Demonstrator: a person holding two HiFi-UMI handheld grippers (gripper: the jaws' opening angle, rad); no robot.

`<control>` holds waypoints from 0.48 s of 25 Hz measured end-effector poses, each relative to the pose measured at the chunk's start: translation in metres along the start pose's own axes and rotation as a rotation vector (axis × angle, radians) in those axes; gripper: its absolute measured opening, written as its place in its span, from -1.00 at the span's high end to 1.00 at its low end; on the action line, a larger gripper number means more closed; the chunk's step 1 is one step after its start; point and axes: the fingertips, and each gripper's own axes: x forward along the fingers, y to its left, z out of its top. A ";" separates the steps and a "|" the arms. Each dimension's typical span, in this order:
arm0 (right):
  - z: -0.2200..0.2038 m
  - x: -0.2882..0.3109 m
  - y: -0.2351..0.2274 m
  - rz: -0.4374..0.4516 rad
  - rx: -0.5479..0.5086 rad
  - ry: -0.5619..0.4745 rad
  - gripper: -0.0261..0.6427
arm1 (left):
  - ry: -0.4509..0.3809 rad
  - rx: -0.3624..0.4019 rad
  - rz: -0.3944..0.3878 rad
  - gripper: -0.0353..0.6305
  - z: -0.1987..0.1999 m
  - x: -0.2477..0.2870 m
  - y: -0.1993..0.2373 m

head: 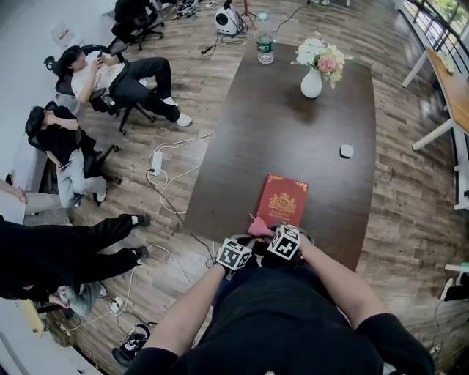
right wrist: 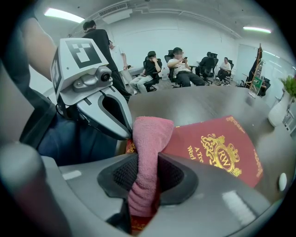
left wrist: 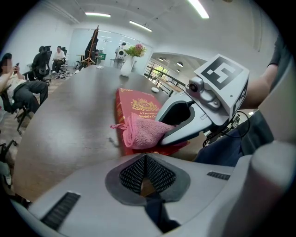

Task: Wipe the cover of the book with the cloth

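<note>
Wipe seems about to begin: right gripper (right wrist: 143, 178) clamps the cloth (right wrist: 150, 136) on the book's (right wrist: 217, 148) near edge, near end of the table (head: 293, 132). Left gripper (left wrist: 145, 173) is closed, empty. Next, press down and sweep far.

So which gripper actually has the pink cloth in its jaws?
The right gripper: pink towelling cloth clamped between its jaws, by the red gold-crested book. The left gripper has shut, empty jaws.

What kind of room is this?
Most likely an office meeting room. There is a long dark table, people sit near black office chairs by the wall, and strip lights run along the ceiling.
</note>
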 end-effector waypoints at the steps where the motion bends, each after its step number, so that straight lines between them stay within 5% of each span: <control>1: -0.001 0.000 0.001 0.001 0.002 0.001 0.56 | -0.001 -0.001 0.001 0.91 0.000 0.000 0.000; 12: -0.010 -0.007 0.001 -0.010 0.003 0.001 0.56 | -0.003 -0.003 0.003 0.91 0.000 -0.001 -0.001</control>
